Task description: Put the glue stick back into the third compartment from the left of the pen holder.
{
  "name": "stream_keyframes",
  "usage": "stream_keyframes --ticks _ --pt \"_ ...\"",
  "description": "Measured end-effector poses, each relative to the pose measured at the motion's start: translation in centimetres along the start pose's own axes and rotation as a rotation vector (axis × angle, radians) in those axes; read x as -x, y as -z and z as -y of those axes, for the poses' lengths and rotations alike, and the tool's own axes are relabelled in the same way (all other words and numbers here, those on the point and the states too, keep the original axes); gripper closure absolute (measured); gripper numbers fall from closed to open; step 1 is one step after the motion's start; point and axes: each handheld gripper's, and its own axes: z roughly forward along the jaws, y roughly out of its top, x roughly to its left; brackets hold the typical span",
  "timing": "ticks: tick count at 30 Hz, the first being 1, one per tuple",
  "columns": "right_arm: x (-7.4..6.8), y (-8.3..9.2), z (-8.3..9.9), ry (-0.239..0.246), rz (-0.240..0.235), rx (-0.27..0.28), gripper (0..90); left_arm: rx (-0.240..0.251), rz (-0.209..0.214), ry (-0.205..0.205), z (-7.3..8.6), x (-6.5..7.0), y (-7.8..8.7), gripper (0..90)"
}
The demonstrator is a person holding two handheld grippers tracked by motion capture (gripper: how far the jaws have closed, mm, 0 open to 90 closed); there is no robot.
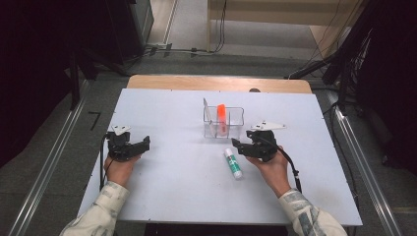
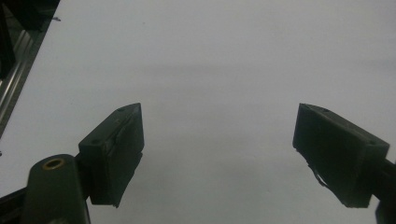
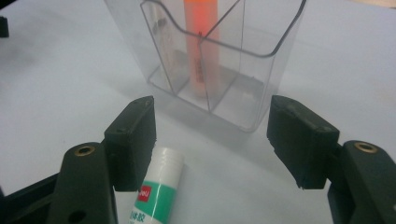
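Resting on the left part of the white table, the left gripper sits in the person's left hand, jaws pointing right toward the table's middle. Left gripper view: jaws spread wide, nothing between them, just bare white tabletop ahead. Cable trails from it back toward the sleeve. Moving right, mid-table: a clear plastic organizer with compartments stands upright, with an orange marker standing in it. In the right gripper view the marker is upright in a middle section of the organizer, against a divider; the compartments beside it look empty, though the clear walls make that hard to read. Just in front of the organizer, nearer the person, a glue stick lies flat on the table, white cap end toward the organizer, green-and-white label toward the person. It's apart from the organizer, not touching. Right of it: the right gripper in the right hand, jaws pointing left, tips just beside the glue stick's cap end. Right gripper view: jaws stand wide apart, nothing clamped. The glue stick lies low at the left, its cap partly behind the left-hand jaw; can't tell whether that jaw touches it. The space between the jaws looks onto the organizer's base.
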Motion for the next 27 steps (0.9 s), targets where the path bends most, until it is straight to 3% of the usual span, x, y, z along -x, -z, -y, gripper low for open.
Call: stream_keyframes --ticks 7,27 --pt "-0.6 -0.3 0.9 0.01 -0.005 -0.042 31.8 0.005 0.003 0.0 0.0 0.0 0.0 16.9" --pt "-1.9 -1.6 1.8 0.041 -0.018 -0.094 32.8 -0.001 0.004 -0.003 0.0 0.0 0.0 16.8"
